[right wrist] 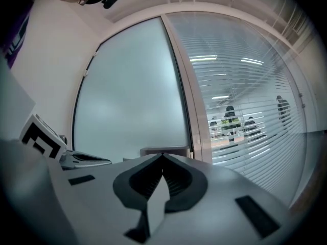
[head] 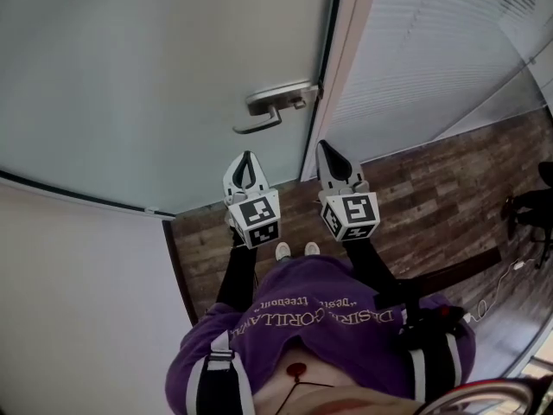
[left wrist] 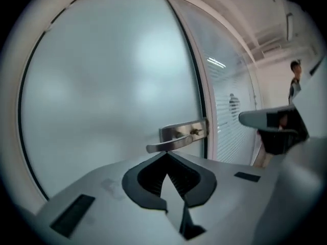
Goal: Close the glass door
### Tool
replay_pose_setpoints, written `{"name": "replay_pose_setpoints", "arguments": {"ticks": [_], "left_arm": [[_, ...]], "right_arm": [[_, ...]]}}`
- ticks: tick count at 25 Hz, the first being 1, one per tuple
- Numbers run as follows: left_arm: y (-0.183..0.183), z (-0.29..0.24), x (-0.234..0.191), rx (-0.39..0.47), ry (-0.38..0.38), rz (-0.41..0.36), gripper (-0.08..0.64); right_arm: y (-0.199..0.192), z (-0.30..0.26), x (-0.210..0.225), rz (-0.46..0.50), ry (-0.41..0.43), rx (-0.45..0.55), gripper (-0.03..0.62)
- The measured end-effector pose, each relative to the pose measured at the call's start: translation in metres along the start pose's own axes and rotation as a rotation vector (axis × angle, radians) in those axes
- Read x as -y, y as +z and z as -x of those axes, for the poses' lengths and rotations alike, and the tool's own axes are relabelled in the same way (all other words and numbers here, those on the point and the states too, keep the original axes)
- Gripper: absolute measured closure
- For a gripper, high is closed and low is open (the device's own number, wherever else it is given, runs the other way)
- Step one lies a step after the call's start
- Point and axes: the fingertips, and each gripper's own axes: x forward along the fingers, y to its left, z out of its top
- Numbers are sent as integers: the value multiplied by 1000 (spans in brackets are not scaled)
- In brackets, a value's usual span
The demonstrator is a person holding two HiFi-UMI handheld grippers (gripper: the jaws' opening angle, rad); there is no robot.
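The frosted glass door (head: 155,76) fills the upper left of the head view, its edge lying along the white frame (head: 341,67). A metal lever handle (head: 272,106) sits near that edge. My left gripper (head: 247,158) hangs just below the handle, apart from it, jaws shut on nothing. My right gripper (head: 324,148) is beside it by the frame, also shut and empty. In the left gripper view the handle (left wrist: 176,137) stands just beyond the closed tips of the left gripper (left wrist: 166,153). In the right gripper view the right gripper (right wrist: 163,156) points at the door's edge.
A glass partition with white blinds (head: 432,50) stands right of the frame, with people (right wrist: 230,119) visible behind it. A plain wall (head: 78,301) runs at the left. Wood floor (head: 415,197) lies below, and dark cables and furniture (head: 527,214) sit at the far right.
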Motion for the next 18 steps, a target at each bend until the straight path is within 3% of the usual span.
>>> {"name": "replay_pose_setpoints", "arguments": {"ticks": [3,6,18], "left_arm": [[5,7,9,49,-35,163,558],[3,9,16,65,-65,238,558],[8,9,19,81,-59,153,558]], "right_arm": [[-1,-1,-5,9,13,-8,603],[-1,-1,-8,30,21,-20,603],[1,-1,-10,60,16,-20,603]]}}
